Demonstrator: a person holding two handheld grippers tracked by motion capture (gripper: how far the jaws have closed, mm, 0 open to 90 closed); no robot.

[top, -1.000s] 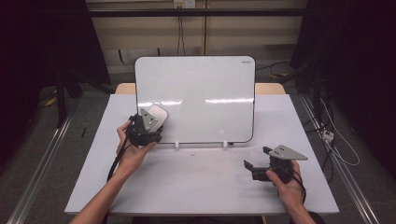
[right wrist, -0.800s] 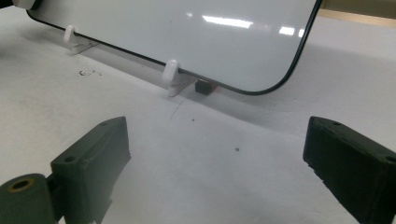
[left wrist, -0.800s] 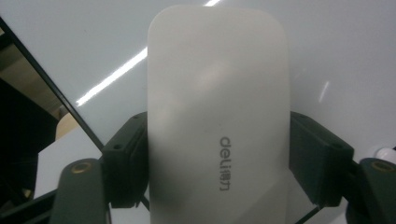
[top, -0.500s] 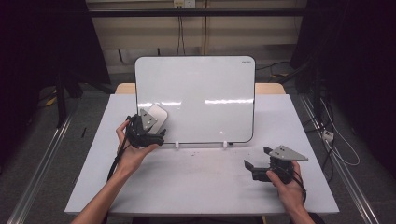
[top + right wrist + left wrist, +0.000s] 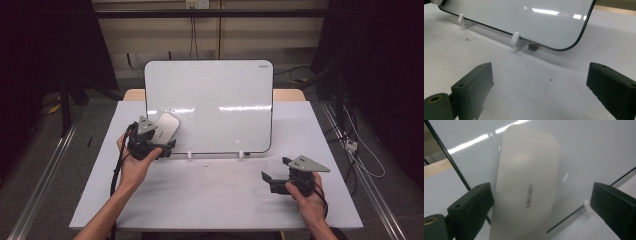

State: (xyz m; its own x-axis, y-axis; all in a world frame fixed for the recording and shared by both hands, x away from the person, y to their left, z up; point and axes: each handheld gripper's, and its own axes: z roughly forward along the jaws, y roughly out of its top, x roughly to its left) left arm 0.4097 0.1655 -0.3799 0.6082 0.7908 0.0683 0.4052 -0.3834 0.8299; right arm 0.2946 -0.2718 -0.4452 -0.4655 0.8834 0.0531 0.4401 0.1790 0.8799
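broadly, a white table (image 5: 210,200) takes up most of the high view, with a strip of wooden surface (image 5: 295,94) showing behind it. a whiteboard (image 5: 215,100) with a thin dark edge stands upright on the table's far half, propped on small white feet (image 5: 515,40), and ceiling lights glare off its face. a small dark block (image 5: 533,46) sits under its lower edge, just beside one foot.

the left gripper (image 5: 159,147) is held at the board's lower left corner. its jaws stand wide apart, and a pale oblong eraser (image 5: 526,187) with grey lettering on its back lies flat against the board between them. the eraser is just beside the left-hand jaw in the left gripper view, perhaps touching it, and well clear of the other, so it is not clamped. whether it clings to the board by itself i cannot tell.

the right gripper (image 5: 274,172) sits low over the table's near right part, well apart from the board, jaws spread wide with bare table between them. a few dark specks (image 5: 470,38) mark the tabletop near the feet.
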